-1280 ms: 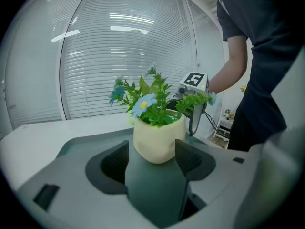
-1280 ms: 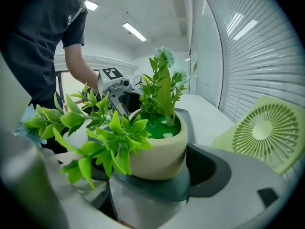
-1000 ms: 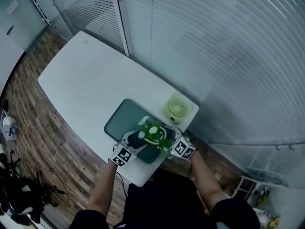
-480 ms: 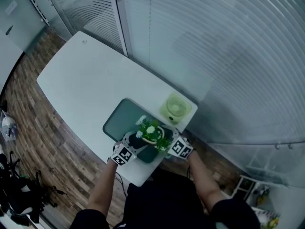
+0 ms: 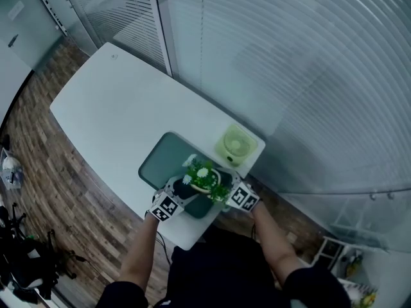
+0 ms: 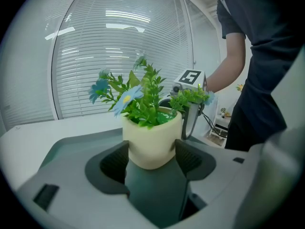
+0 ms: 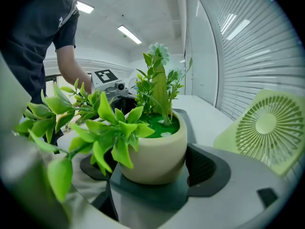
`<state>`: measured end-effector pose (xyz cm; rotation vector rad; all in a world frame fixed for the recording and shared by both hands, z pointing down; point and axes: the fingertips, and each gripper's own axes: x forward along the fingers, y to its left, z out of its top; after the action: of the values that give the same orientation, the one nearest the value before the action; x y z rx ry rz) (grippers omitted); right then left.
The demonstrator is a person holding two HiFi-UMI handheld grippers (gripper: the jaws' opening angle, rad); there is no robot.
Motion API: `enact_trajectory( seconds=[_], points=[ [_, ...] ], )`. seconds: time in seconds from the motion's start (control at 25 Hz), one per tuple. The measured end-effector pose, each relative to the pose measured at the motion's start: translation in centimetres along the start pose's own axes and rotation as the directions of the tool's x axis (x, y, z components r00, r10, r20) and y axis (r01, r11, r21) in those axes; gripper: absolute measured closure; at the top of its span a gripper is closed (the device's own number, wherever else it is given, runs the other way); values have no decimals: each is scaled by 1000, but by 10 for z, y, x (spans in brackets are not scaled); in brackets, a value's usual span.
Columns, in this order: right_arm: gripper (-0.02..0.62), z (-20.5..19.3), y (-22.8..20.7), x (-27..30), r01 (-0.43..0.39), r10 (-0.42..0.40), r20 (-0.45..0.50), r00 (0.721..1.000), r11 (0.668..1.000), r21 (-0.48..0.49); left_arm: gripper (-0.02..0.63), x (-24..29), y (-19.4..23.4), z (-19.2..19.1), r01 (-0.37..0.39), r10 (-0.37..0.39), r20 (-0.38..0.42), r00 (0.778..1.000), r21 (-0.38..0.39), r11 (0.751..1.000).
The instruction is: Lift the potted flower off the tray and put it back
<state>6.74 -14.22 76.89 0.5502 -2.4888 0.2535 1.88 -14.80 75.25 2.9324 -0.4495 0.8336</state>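
Observation:
A cream pot with green leaves and small blue and white flowers [image 5: 204,178] sits over the near end of a dark green tray [image 5: 160,160] on the white table. My left gripper [image 5: 184,188] is at its left side and my right gripper [image 5: 224,191] at its right. In the left gripper view both dark pads press against the pot [image 6: 152,140], so the left gripper [image 6: 151,160] is shut on it. In the right gripper view the pot [image 7: 155,151] fills the right gripper [image 7: 153,170]; one pad touches it and leaves hide the other. Whether the pot is clear of the tray cannot be told.
A pale green desk fan [image 5: 236,146] stands on the table just beyond the tray, close to the right gripper, where it appears again as the fan [image 7: 264,128]. The white table [image 5: 109,108] runs away to the far left. A glass wall with blinds borders its far side; wood floor [image 5: 38,153] lies left.
Both grippers and the pot between them have shifted very slightly to the left. Both keep their hold on it.

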Motion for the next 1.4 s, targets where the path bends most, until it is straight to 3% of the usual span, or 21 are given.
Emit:
enact_trajectory(
  seconds=[0.76,1.2,1.4],
  points=[
    [189,1,11,-13,-8,8,5,1000,1000,16,321,-5,-15,8,-13,13,-13,1000,-11,1000],
    [189,64,16,-48,-8,12,58,998,998,-65,321,-45,-10,61,-47,48,92,995,-7,999],
    [189,86,16,-59,9,-4,78,997,998,-68,321,-59,-4,81,-39,37,84,996,15,999]
  ],
)
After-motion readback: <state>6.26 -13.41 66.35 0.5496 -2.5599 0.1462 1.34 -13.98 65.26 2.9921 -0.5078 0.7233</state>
